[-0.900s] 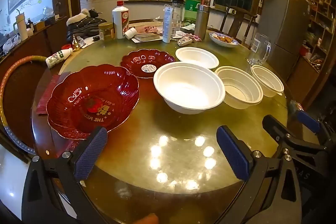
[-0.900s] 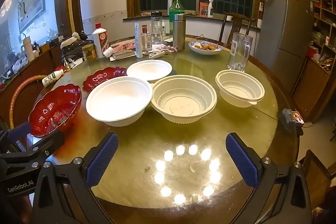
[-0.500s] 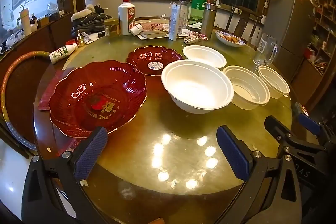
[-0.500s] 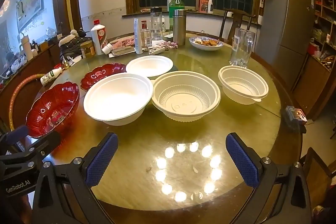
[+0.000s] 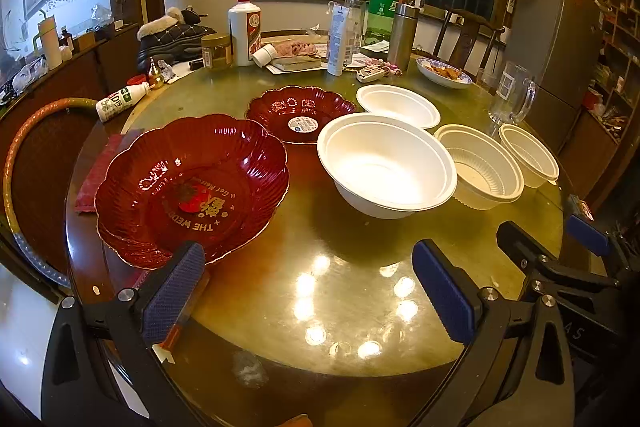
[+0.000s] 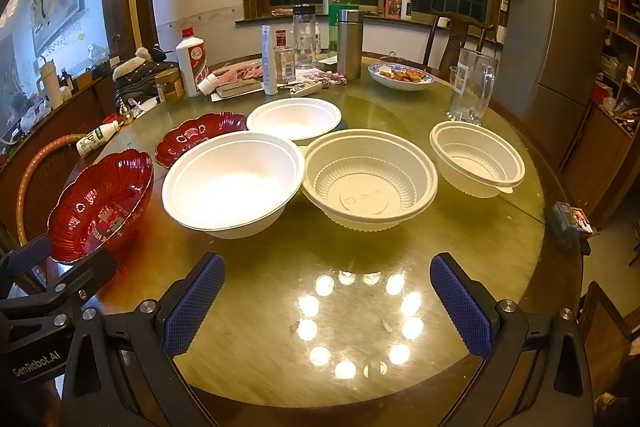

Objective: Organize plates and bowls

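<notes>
On the round glass-topped table (image 5: pixel 320 307) stand a large red scalloped bowl (image 5: pixel 192 187), a smaller red plate (image 5: pixel 300 113) behind it, a big white bowl (image 5: pixel 386 163), a white plate (image 5: pixel 398 105), a ribbed cream bowl (image 5: pixel 480 167) and a smaller cream bowl (image 5: pixel 528 155). My left gripper (image 5: pixel 308 291) hangs open just in front of the red bowl, its left pad close to the rim. Over the near table edge my right gripper (image 6: pixel 328 307) is open and holds nothing, facing the white bowl (image 6: pixel 234 183) and the ribbed cream bowl (image 6: pixel 370 181).
The far side of the table is crowded with bottles (image 6: pixel 192 67), a steel flask (image 6: pixel 350 45), a glass pitcher (image 6: pixel 472 87) and a dish of food (image 6: pixel 400 77). A hose (image 5: pixel 24 147) curves at the left. A fridge (image 6: pixel 560 47) stands right.
Both grippers have drifted a little closer to the dishes, so the bowls look larger. Both stay open and nothing on the table has moved.
</notes>
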`<move>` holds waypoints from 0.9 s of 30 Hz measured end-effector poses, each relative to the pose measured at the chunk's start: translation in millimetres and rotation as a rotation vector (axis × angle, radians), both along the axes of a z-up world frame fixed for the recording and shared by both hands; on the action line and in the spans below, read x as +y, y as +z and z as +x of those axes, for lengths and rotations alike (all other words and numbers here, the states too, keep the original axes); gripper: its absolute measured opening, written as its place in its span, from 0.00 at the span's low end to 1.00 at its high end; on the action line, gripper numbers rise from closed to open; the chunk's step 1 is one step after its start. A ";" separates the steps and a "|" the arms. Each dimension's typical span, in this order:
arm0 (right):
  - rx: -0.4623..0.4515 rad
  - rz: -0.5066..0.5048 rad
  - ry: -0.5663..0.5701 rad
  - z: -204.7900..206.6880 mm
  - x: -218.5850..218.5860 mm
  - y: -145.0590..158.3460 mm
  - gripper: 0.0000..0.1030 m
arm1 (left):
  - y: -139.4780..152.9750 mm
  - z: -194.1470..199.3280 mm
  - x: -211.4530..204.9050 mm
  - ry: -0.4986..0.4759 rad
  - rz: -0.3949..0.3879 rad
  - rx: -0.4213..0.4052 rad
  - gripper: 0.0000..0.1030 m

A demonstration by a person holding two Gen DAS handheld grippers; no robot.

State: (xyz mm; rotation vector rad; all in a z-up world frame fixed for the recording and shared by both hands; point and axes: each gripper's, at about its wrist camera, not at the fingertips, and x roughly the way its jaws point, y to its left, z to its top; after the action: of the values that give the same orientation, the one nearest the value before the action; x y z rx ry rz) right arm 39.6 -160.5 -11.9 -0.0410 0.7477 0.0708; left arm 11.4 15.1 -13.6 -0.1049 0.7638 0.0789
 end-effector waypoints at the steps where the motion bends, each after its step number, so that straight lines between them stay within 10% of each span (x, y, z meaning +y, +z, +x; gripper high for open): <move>1: 0.000 -0.001 0.001 0.2 0.6 -0.3 1.00 | -0.3 -0.2 -0.1 0.000 0.003 -0.001 1.00; 27: 0.002 0.002 -0.006 -1.1 -2.4 1.3 1.00 | 4.8 -4.5 -4.4 -0.012 0.010 -0.012 1.00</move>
State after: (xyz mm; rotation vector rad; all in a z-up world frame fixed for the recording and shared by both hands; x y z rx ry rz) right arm 38.5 -162.9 -10.6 -0.0367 0.7501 0.0654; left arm 7.0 10.7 -8.8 -0.0910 0.7521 0.0710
